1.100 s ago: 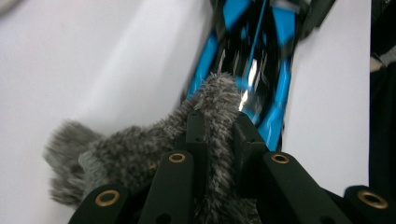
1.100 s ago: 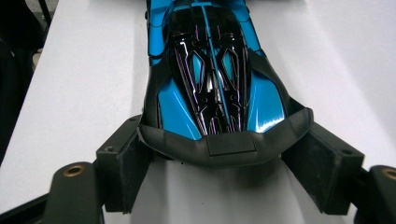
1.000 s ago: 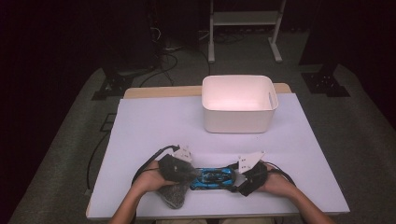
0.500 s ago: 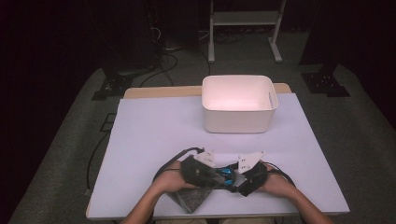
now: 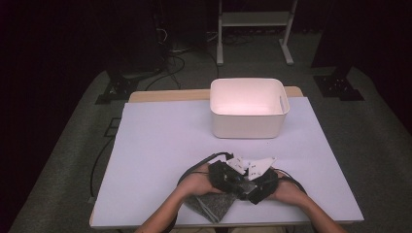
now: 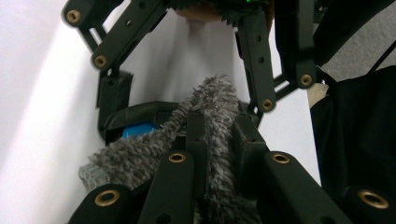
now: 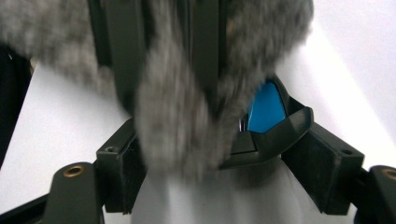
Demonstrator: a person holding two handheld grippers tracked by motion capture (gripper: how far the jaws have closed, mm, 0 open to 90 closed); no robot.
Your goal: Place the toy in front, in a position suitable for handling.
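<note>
In the high view, both grippers are brought together near the front edge of the tabletop (image 5: 160, 141), slightly right of its middle. The left gripper (image 5: 228, 182) and the right gripper (image 5: 255, 187) meet there, and a grey fuzzy cloth (image 5: 211, 204) is seen trailing from under them toward the front edge. A white bin (image 5: 248, 109) stands well apart, toward the far edge.

In the left gripper view, the jaws are pressed together on the grey fuzzy cloth (image 6: 212, 126), which is pinched so that it can be rubbed over the object beyond. Past it, a blue toy car (image 6: 137, 130) is partly covered by the pile.

In the right gripper view, the jaws are spread wide and clamped on the blue toy car (image 7: 266, 109) from both sides. The car appears to be held off the tabletop and steadied this way, so that the cloth (image 7: 187, 121) can be drawn across it for wiping.
</note>
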